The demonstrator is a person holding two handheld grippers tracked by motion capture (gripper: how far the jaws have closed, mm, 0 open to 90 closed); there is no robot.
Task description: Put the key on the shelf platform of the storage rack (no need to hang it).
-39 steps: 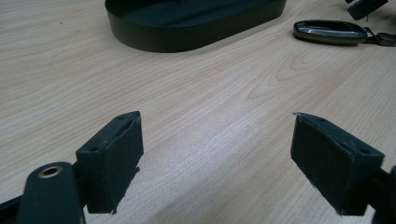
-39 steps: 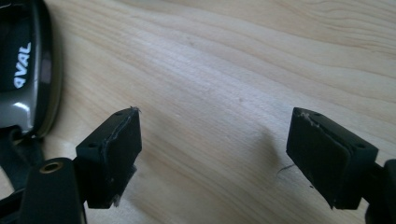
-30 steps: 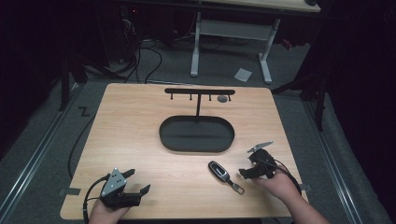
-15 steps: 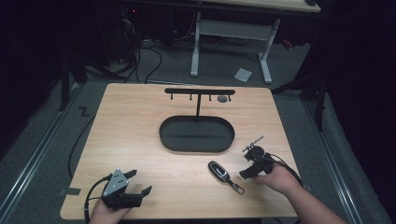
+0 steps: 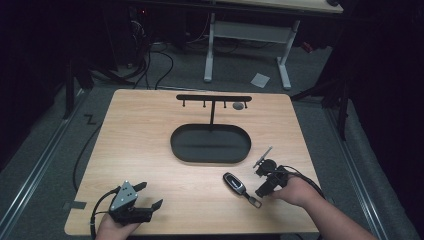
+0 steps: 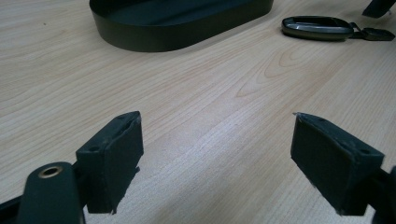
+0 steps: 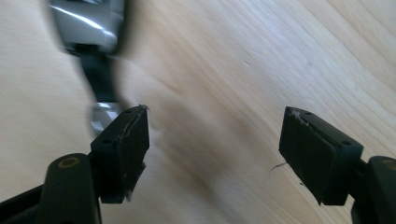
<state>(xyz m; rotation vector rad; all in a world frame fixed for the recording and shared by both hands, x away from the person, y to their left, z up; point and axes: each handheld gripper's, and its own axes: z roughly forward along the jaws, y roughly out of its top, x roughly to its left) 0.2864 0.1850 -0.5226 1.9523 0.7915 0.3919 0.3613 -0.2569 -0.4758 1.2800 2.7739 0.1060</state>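
Observation:
A black and silver key fob (image 5: 234, 182) lies on the wooden table (image 5: 150, 150), its strap ending in a metal clip (image 5: 253, 202). My right gripper (image 5: 259, 183) is just right of the fob, low over the wood, and open. Its jaws have just been closing, and only bare wood lies between them. In the right gripper view (image 7: 215, 126) the left fingertip (image 7: 123, 140) sits beside the clip (image 7: 99, 116), with the blurred fob (image 7: 88, 23) above. My left gripper (image 5: 148, 195) rests open at the front left. From it (image 6: 217, 135) the fob (image 6: 317, 27) lies far off.
A black oval tray (image 5: 176, 142) sits mid-table, seen also in the left gripper view (image 6: 140, 39). Behind it stands a black T-shaped rack (image 5: 214, 98) with small hooks and a grey round thing (image 5: 239, 106) near its right end. Desk legs and cables lie beyond the table.
My right gripper has moved left, closer to the key fob, and its grey plate has tipped. The left gripper has stayed where it was.

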